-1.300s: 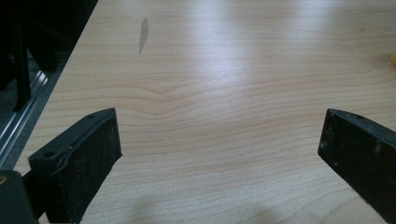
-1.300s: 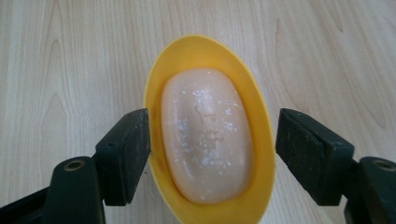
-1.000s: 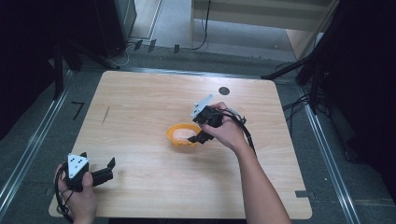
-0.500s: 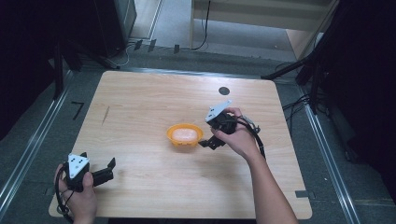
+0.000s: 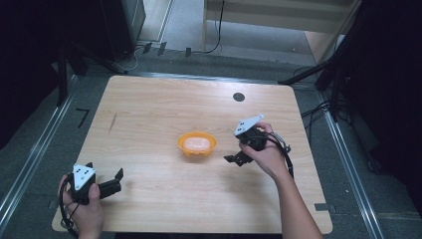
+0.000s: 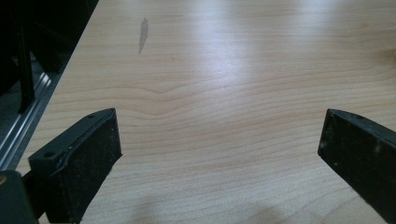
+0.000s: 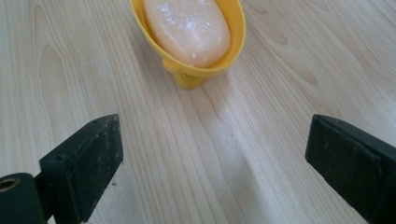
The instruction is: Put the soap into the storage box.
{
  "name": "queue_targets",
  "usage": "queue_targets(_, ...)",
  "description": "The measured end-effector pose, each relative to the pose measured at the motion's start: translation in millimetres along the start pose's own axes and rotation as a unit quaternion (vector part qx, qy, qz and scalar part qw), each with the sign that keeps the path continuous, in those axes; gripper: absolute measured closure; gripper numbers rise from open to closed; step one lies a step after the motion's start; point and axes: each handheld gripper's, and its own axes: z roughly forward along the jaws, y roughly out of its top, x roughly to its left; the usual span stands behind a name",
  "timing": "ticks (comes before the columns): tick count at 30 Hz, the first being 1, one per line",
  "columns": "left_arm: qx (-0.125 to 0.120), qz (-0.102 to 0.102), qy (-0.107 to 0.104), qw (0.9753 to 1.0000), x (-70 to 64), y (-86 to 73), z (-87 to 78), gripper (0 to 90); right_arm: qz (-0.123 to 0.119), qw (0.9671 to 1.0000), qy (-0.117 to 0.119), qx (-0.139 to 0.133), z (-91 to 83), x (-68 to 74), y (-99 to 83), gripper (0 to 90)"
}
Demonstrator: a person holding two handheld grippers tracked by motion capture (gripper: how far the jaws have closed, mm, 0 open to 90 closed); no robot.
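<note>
High view: yellow soap dish (image 5: 197, 144) with soap bar (image 5: 196, 143) set at counter (image 5: 149, 114) centre; right hand-held gripper (image 5: 233, 158) held just beside, jaws spread, empty.

Left gripper view: left hand-held gripper (image 6: 219, 158) parked wide open over bare counter, likely idle.

Right gripper view: dish seen ahead between spread jaws, untouched, judged released.

The one obstacle on the surface (image 5: 149, 114) is the yellow soap dish (image 5: 197, 144) holding a bar of soap (image 5: 196, 143), near the middle. The right tongs (image 5: 233, 158) stand wide apart at its 4 o'clock, with bare wood between them and the dish. The left tongs (image 5: 117, 178), also spread, sit far off at 8 o'clock, with bare wood ahead of them. A small black disc (image 5: 239, 97) lies flat toward 1 o'clock.
</note>
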Motion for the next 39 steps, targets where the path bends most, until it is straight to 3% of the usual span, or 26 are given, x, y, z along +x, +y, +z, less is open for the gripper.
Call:
queue_targets(14, -0.001, 0.001, 0.002, 1.0, -0.8, -0.1, -0.1, 0.0, 0.043, 0.998, -0.041, -0.022, -21.3, 3.0, -41.6, 3.5)
queue_targets(39, 0.0, 0.009, 0.003, 1.0, -1.5, 0.0, -0.1, 0.0, 0.086, 0.9933, -0.069, -0.035, -44.6, 15.5, -100.6, 3.6)
